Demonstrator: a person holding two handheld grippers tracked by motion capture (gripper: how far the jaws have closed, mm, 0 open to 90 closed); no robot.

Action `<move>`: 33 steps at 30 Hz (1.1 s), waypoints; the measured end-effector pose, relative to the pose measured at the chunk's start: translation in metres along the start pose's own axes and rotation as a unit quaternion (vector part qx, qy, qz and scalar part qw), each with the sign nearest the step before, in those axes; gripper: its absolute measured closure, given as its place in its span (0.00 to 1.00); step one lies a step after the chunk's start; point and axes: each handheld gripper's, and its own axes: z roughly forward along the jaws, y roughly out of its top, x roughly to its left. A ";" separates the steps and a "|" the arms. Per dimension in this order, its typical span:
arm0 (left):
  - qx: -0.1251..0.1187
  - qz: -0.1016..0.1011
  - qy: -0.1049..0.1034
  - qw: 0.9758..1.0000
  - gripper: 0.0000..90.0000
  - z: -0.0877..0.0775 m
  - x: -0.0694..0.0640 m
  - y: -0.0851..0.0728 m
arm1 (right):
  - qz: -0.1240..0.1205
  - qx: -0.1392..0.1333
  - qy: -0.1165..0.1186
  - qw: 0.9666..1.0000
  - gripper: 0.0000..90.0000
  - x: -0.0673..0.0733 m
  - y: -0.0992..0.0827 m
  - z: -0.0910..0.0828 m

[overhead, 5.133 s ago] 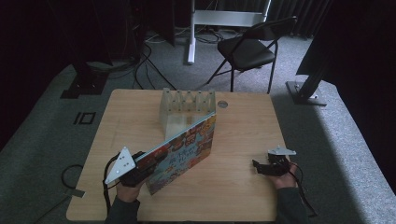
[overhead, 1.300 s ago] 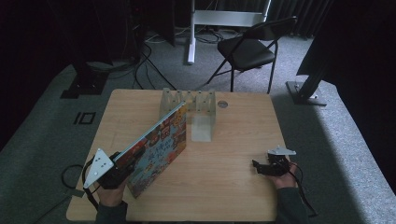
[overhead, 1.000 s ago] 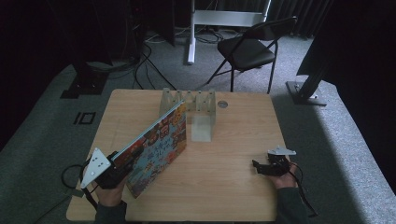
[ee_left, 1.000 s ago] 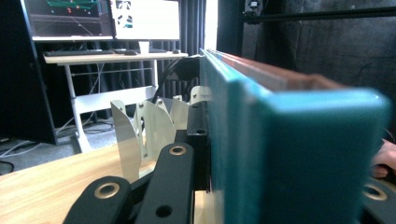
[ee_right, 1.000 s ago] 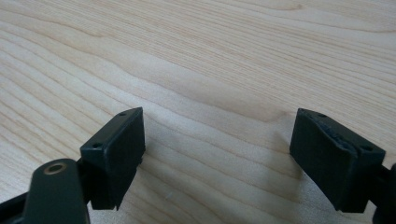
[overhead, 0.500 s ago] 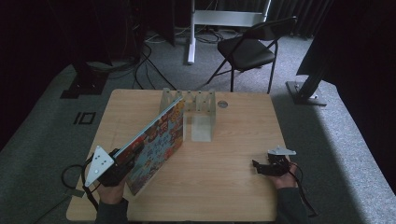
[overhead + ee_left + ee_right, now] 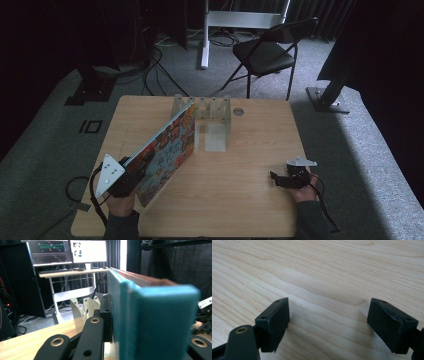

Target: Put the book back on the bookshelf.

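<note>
The high view looks forward and down from above the near edge of the table (image 7: 250,165), taking in the whole top, the floor and a chair (image 7: 267,52) at upper centre. The left gripper view sits low and very close behind a book (image 7: 150,320) that covers its right half, facing level past a rack (image 7: 83,308) to a desk (image 7: 72,272) at upper left. The right gripper view looks steeply down, very close to the bare tabletop (image 7: 324,272). All three share the table; the high and left views share book (image 7: 167,147) and rack (image 7: 212,122).

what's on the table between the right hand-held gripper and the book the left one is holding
Nothing: in the high view only bare wooden table lies between the right hand-held gripper and the book.
</note>
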 end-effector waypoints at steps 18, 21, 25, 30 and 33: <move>0.000 -0.002 0.015 1.000 0.89 0.007 0.002 0.002 | 0.000 0.000 0.000 1.000 0.20 0.000 0.000 0.000; 0.000 -0.002 0.018 1.000 0.89 0.007 0.003 0.001 | -0.001 0.000 0.000 1.000 0.20 0.000 0.000 0.000; 0.000 -0.005 0.021 1.000 0.89 0.008 0.003 0.001 | -0.001 -0.001 0.000 1.000 0.20 0.000 0.000 0.000; -0.001 -0.007 0.022 1.000 0.89 0.009 0.004 0.000 | 0.000 0.000 0.000 1.000 0.20 0.000 0.000 0.000; -0.001 -0.006 0.022 1.000 0.89 0.010 0.004 0.000 | -0.001 0.000 0.000 1.000 0.20 0.000 0.000 0.000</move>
